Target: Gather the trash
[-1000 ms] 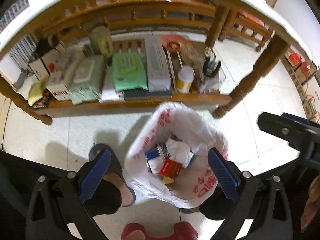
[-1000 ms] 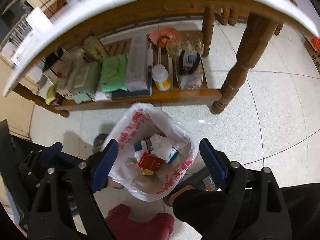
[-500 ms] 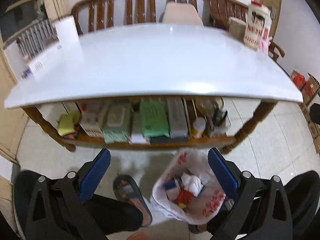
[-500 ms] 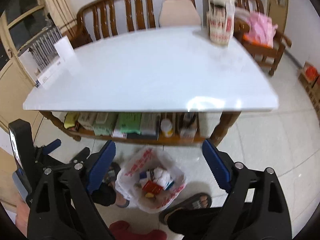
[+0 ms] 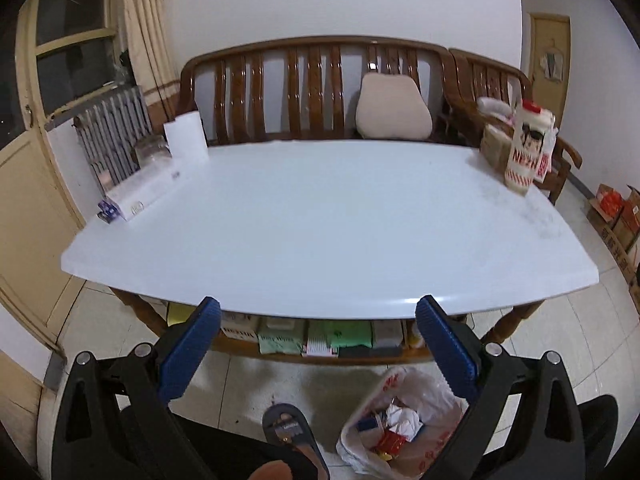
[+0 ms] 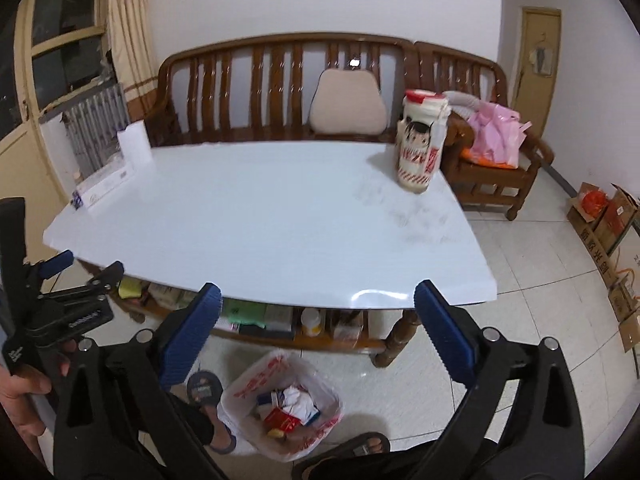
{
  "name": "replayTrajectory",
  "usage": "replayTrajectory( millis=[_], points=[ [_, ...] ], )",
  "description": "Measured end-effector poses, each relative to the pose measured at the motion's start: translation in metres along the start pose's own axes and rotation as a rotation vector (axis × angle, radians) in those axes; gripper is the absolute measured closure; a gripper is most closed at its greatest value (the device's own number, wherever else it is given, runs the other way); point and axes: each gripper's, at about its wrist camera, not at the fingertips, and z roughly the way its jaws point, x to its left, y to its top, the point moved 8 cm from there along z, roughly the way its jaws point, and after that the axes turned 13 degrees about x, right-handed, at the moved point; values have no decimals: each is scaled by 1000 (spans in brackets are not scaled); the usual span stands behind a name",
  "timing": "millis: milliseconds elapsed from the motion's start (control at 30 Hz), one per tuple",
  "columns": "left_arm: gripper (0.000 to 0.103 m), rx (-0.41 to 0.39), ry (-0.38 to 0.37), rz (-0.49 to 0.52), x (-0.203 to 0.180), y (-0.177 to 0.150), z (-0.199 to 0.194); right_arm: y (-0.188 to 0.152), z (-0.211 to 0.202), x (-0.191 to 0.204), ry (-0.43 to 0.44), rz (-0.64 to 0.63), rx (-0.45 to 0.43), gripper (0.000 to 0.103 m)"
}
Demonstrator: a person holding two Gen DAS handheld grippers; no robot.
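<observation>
Hovering over the white bench (image 5: 320, 220), both grippers (image 5: 318, 344) (image 6: 316, 332) gape empty; reaching carelessly could topple the tall carton (image 6: 420, 148) or kick the trash bag (image 6: 280, 408).

White table (image 5: 320, 232), printed jar (image 5: 526, 152), flat box (image 5: 140, 192)

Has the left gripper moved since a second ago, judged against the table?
Yes. The left gripper has risen and tilted up: earlier it looked under the white table into the trash bag; now it sees the tabletop from above.
</observation>
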Motion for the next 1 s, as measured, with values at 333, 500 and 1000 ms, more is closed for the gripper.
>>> replayTrajectory(
  millis=[333, 500, 1000],
  points=[
    [8, -21, 8, -41, 17, 6, -13, -5, 4, 1, 3, 41, -7, 8],
    [8, -27, 13, -37, 20, 8, -16, -5, 2, 1, 1, 40, -11, 8],
    [8, -28, 11, -9, 18, 9, -21, 0, 0, 0, 2, 36, -11, 8]
  ],
)
